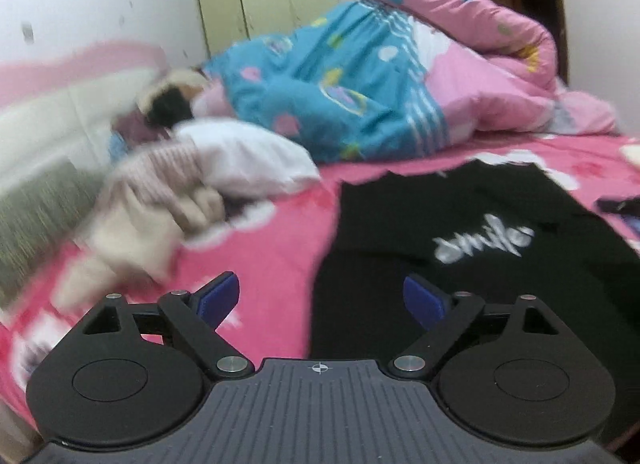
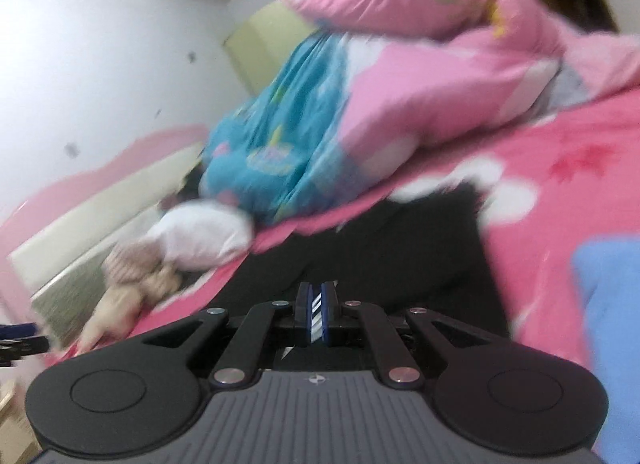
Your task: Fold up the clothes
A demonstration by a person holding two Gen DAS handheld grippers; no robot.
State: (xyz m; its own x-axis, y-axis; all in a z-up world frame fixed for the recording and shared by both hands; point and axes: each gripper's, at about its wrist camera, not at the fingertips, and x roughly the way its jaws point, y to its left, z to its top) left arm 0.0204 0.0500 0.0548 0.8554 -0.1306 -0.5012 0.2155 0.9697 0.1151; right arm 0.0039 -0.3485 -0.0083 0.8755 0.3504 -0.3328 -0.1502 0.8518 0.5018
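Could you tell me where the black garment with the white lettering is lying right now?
The black garment lies spread on the pink bedsheet, right of centre in the left wrist view, ahead of the open left gripper and below the blue-and-pink quilt.

Black garment with white lettering; pink sheet; blue-and-pink patterned quilt

left gripper fingers spread wide, nothing between; right gripper fingers pressed together, tilted.

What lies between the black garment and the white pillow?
Only bare pink bedsheet separates the black garment from the white pillow, seen in the left wrist view.
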